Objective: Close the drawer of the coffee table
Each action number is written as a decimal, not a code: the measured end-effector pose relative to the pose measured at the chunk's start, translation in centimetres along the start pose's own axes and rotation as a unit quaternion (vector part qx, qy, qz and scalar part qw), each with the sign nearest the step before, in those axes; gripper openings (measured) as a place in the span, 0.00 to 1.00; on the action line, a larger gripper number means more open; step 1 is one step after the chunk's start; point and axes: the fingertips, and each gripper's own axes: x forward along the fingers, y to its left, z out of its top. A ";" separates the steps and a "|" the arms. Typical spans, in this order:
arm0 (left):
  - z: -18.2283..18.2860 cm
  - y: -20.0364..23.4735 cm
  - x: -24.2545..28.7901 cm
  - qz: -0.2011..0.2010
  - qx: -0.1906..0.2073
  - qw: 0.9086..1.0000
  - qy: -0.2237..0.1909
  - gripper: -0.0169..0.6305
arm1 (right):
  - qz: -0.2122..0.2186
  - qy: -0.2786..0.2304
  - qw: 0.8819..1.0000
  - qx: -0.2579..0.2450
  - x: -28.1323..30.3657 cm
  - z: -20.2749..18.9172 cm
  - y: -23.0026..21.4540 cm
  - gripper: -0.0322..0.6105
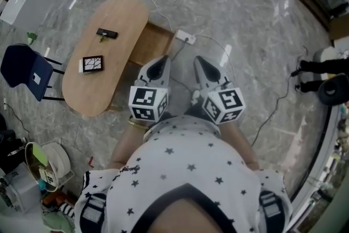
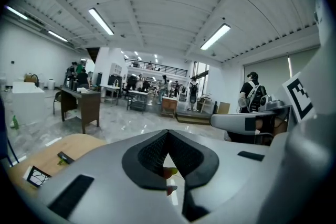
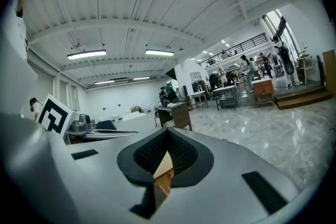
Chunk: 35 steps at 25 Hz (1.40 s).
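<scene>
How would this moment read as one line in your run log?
drawer: open, untouched | left gripper: shut, empty | right gripper: shut, empty

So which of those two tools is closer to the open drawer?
Left. The left tool sits right beside the open drawer; the right tool is farther off to the side, over the floor.

I log white shirt (image 1: 185, 169), black stars; beyond the shirt, grey left gripper (image 1: 159, 64), right gripper (image 1: 202, 66), black-white marker cubes (image 1: 148, 104).
</scene>
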 end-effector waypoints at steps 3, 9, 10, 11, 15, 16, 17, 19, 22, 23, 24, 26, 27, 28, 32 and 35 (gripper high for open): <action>0.2 -0.2 1.4 0.026 -0.008 1.000 -0.001 0.03 | 0.020 0.011 1.000 -0.007 0.5 0.5 -1.9 0.06; 0.8 -1.2 3.8 0.070 -0.018 0.997 -0.011 0.03 | 0.058 0.020 0.998 -0.017 0.9 1.2 -5.6 0.06; 0.9 -1.3 4.2 0.078 -0.020 0.997 -0.011 0.03 | 0.065 0.022 0.997 -0.019 1.0 1.3 -6.1 0.06; 0.9 -1.3 4.6 0.086 -0.022 0.996 -0.012 0.03 | 0.073 0.024 0.997 -0.021 1.2 1.4 -6.6 0.06; 0.9 -1.3 6.1 0.120 -0.036 0.992 -0.016 0.03 | 0.097 0.033 0.994 -0.026 1.9 1.7 -8.7 0.06; 0.8 -1.3 6.4 0.129 -0.039 0.991 -0.017 0.03 | 0.103 0.035 0.994 -0.027 2.1 1.7 -9.2 0.06; 0.6 -1.3 6.7 0.138 -0.042 0.989 -0.017 0.03 | 0.108 0.037 0.993 -0.027 2.3 1.7 -9.7 0.06; 0.4 -1.2 7.1 0.154 -0.048 0.987 -0.019 0.03 | 0.119 0.040 0.992 -0.029 2.6 1.6 -10.5 0.06; 0.0 -0.9 7.9 0.179 -0.057 0.982 -0.023 0.03 | 0.134 0.047 0.989 -0.033 3.1 1.5 -11.8 0.06; -0.1 -0.9 8.2 0.187 -0.059 0.980 -0.023 0.03 | 0.139 0.050 0.988 -0.034 3.3 1.4 -12.3 0.06; -0.2 -0.8 8.4 0.195 -0.062 0.979 -0.023 0.03 | 0.144 0.053 0.988 -0.033 3.4 1.3 -12.8 0.06; -0.5 -0.7 8.7 0.211 -0.066 0.975 -0.022 0.03 | 0.154 0.060 0.986 -0.031 3.7 1.0 -13.6 0.06; -0.7 -0.7 8.7 0.219 -0.068 0.973 -0.022 0.03 | 0.159 0.063 0.985 -0.030 3.8 0.8 -13.9 0.06; -0.9 -0.6 8.6 0.227 -0.071 0.971 -0.021 0.03 | 0.164 0.065 0.984 -0.028 4.0 0.6 -14.1 0.06; -1.8 -0.1 8.0 0.259 -0.081 0.962 -0.019 0.03 | 0.181 0.076 0.980 -0.028 4.8 -0.2 -14.8 0.06; -2.4 1.1 7.1 0.286 -0.092 0.954 -0.017 0.03 | 0.197 0.089 0.976 -0.039 5.8 -0.7 -14.6 0.06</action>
